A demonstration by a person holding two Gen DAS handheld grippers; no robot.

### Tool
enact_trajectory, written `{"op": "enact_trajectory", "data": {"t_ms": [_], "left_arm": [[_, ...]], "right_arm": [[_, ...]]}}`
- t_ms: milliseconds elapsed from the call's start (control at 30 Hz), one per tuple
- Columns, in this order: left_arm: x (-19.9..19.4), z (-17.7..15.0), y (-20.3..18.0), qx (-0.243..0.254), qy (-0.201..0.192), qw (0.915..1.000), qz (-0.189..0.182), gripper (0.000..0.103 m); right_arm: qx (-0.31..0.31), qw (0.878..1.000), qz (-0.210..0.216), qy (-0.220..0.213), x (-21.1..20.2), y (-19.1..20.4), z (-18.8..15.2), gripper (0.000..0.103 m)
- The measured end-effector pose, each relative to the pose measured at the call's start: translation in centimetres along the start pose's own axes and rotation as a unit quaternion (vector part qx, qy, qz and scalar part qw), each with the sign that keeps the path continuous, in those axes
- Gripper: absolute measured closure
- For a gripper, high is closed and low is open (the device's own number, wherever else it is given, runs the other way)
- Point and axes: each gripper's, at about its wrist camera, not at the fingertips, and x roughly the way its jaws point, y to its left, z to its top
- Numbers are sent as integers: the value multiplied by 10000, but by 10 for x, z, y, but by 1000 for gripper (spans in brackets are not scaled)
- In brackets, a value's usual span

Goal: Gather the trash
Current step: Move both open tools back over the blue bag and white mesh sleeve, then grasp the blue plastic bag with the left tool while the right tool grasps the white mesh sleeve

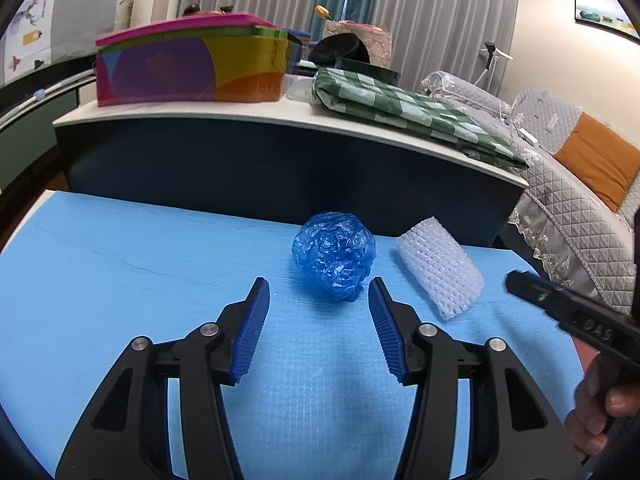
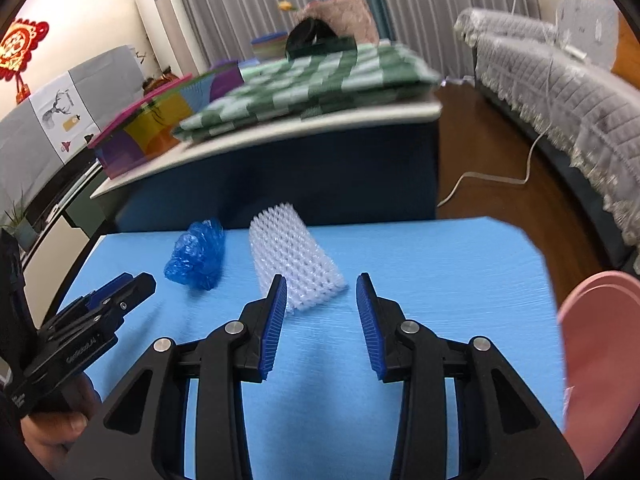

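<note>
Trash on the blue-covered desk [image 1: 120, 260] came to two pieces: one crumpled ball of blue plastic film [image 1: 334, 256] and one white foam mesh sleeve [image 1: 440, 266], lying side by side near the far edge, close together but apart. In the left wrist view the ball sat just beyond the tips of the left gripper [image 1: 319, 294], roughly centred ahead of the gap. That gripper's two blue ribbed pads were spread, with only desk between them and nothing pinched. In the right wrist view the right gripper [image 2: 321, 286] was likewise spread and holding nothing; its left pad overlapped the near corner of the sleeve in the picture, though contact could not be told. The sleeve lay flattened, its long side running away from the camera. Each gripper showed at the edge of the other's view, with one hand [image 2: 52, 432] wrapped round the left gripper's handle.

Behind the blue surface stood a second, higher desk with a white top [image 1: 248, 114]. It carried one multicoloured rectangular box [image 1: 192, 64], one folded green-and-white checked cloth [image 1: 400, 112] and a few smaller things too blurred to name. One pink rounded object [image 2: 600, 360] filled the right edge of the right wrist view. A grey quilted sofa [image 1: 568, 208] with one orange cushion [image 1: 600, 156] stood to the right.
</note>
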Motion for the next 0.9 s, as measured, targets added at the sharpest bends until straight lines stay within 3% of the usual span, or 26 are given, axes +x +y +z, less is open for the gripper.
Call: {"op": "enact_trajectory", "data": {"t_ms": [267,533,600,833,900], "left_arm": [[25,9,3,-169,160,9997,-73,52],[41,12,0,-145,372,9992,-44,52],[44,13,-1,-150,424,9990,-63,52],[43,11,-1,-176,509,9983,-210,92],[40,10,-2,-164,493,9984,-243,94]], "right_arm": [[-42,9996,39,269,38,6,8,45],[-86,9987,91,491,54,5,12,45],[-134,9986,80,513,54,7,11,51],[-341,9980,194,497,49,15,7,82],[-361,9980,195,471,45,17,4,89]]}}
